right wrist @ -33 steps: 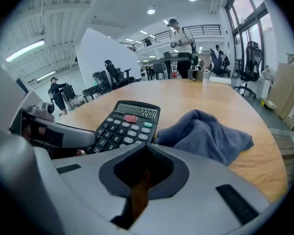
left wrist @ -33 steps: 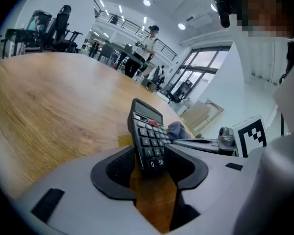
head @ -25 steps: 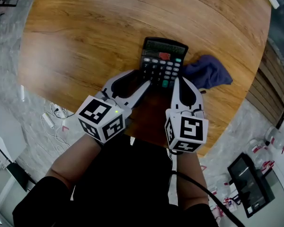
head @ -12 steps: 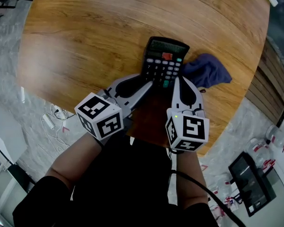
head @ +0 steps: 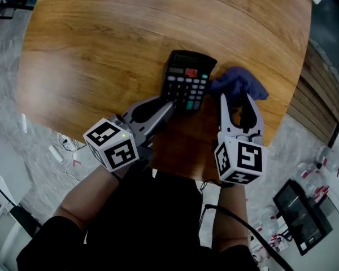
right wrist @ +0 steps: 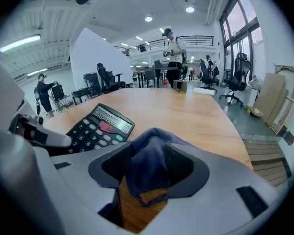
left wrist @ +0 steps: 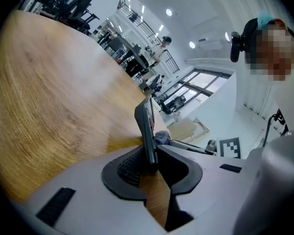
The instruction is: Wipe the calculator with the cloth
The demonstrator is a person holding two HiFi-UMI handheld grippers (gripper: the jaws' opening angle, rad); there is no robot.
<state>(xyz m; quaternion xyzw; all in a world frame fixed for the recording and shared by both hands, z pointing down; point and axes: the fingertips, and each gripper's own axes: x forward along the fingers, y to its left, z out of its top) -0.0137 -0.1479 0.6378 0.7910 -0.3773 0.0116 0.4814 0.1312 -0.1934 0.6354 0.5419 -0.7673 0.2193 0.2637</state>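
The left tongs [head: 168,103], jaws just closing, clamp the near corner of the black push-button calculator [head: 186,79] on the round wooden counter [head: 101,38]. The right tongs [head: 237,100], just opened, loosely straddle the crumpled dark-blue cloth [head: 240,81] beside it.

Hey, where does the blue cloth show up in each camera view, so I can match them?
Head view: blue cloth right of centre, touching the calculator on its right.
Left gripper view: only a small blue bit near centre, behind the calculator.
Right gripper view: low centre, between the right gripper's wide jaws, which have just been opening.
Shared landmark: the calculator.
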